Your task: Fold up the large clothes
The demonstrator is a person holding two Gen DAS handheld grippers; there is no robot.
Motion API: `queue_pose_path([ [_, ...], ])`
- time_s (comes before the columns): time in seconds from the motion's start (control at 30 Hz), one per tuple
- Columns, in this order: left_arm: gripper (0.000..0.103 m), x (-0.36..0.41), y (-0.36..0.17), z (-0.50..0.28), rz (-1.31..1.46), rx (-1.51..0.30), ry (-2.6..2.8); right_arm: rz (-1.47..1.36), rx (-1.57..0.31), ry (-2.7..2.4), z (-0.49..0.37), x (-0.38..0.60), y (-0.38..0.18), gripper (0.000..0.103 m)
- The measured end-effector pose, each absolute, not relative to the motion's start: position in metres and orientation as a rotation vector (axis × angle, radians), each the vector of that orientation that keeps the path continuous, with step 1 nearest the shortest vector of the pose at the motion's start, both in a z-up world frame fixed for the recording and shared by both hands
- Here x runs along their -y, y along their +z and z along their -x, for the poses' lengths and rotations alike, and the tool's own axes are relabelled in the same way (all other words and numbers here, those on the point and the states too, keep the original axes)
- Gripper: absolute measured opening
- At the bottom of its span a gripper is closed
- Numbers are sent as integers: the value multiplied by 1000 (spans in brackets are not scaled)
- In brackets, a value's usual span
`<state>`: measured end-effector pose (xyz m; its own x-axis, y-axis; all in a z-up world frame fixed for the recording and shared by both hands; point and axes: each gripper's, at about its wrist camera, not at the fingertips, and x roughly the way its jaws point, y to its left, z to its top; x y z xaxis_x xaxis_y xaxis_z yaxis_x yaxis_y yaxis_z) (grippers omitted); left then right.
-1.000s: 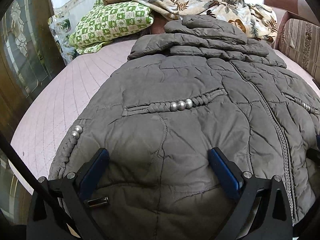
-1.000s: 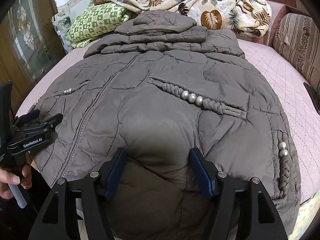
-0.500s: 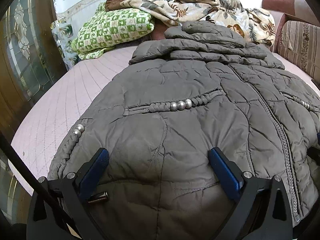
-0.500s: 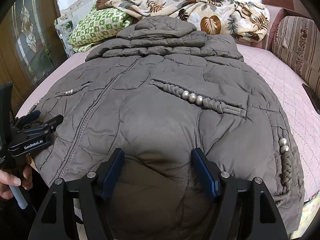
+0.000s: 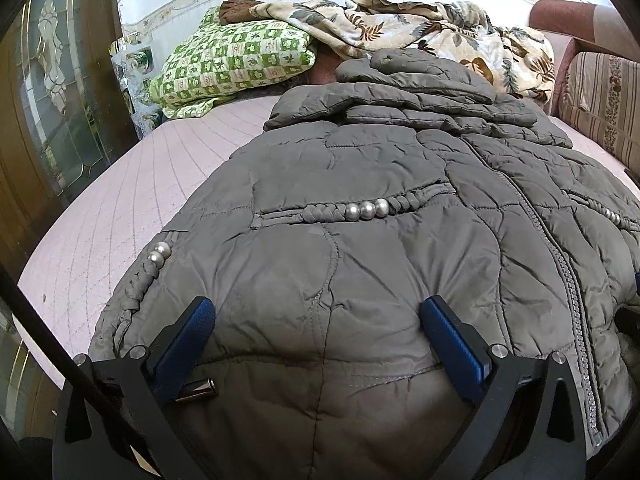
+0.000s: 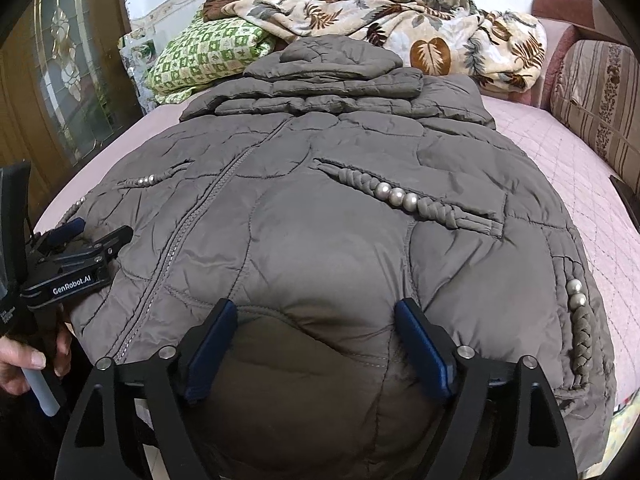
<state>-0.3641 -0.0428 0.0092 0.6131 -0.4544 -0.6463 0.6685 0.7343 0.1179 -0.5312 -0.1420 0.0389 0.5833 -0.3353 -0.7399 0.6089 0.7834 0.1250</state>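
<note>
Your grey quilted coat [image 5: 360, 248] lay flat, front up, across the pink bedspread [image 5: 132, 200], hem toward you, your left gripper [image 5: 320, 340] spread wide over the hem — gripping nothing, your right gripper [image 6: 316, 340] opening, hem fabric bulging between its pads.

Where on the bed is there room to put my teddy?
Two bare strips of pink bedspread: one between the grey jacket and the wooden door, one between the jacket and the striped sofa. The far end is crowded with the green pillow and leaf-print blanket.
</note>
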Motion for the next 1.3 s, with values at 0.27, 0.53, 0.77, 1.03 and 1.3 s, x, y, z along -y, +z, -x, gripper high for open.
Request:
queue_pose_path([
  [0.27,103,40,10,367,-353,-613,-677,-385,-766,-565,532,141,38,88],
  [0.53,103,22,26,369,-343,-566,-714,-398,-763,-535,539,141,45,88],
  [0.77,103,-28,56,350,-236,-592,-665,-512,-583,-520,593,154,79,88],
  [1.03,90,-84,44,290,40,-812,-533,-816,-389,-784,687,216,79,85],
  [1.3,89,-92,22,275,169,-942,-561,-1135,-327,-744,709,245,39,83],
])
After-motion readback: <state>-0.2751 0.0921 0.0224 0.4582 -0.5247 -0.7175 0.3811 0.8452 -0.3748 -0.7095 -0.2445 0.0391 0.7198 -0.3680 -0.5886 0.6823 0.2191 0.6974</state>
